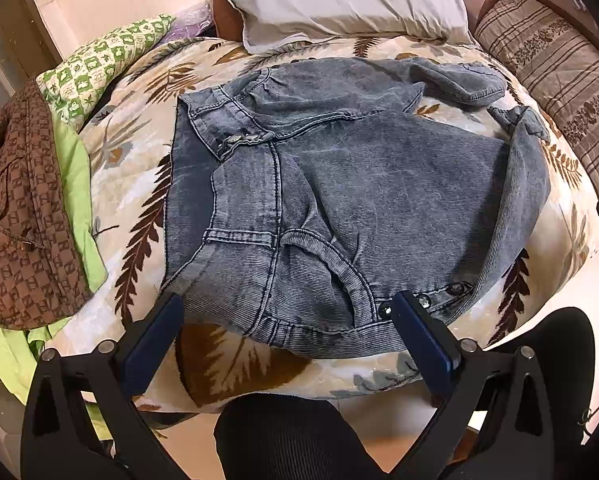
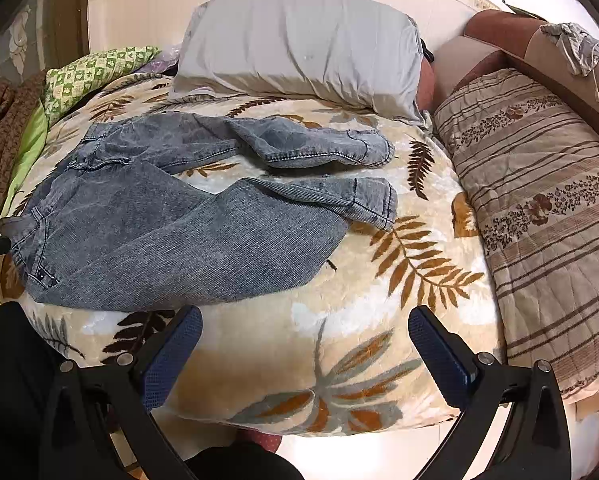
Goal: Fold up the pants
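Pants waistband at left gripper, legs in right view only

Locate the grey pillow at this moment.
The grey pillow lies at the head of the bed, top centre in both views, just beyond the jeans, with the green checked cloth on its left and the striped quilt on its right.
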{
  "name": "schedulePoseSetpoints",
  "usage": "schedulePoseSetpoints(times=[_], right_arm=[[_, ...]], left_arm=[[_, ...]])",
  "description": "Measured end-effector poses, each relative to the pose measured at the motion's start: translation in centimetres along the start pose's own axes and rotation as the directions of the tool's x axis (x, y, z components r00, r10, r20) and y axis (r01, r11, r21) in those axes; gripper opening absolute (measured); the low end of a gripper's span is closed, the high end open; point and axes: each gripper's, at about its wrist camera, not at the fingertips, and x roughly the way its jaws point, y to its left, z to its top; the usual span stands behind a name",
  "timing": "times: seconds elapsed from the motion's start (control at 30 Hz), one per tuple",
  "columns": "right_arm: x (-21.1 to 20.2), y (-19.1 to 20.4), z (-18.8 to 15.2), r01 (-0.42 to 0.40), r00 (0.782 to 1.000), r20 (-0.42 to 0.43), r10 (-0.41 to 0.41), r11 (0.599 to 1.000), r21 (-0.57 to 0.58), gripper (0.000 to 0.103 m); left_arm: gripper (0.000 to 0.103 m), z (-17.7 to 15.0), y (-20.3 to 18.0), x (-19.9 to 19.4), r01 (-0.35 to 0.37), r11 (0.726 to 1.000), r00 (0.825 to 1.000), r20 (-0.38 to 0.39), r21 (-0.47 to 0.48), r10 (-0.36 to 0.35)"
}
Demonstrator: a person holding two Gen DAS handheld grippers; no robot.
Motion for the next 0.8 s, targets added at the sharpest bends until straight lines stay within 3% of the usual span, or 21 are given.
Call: schedulePoseSetpoints(times=[0.8], right_arm=[[1.1, -2.0, -0.6, -0.018, 0.998, -0.053, 0.021, 0.998, 0.06, 0.103]], left_arm=[[0.103, 0.6, -0.7, -0.4, -0.019, 1.0, 1.0, 0.017, 0.025, 0.018]])
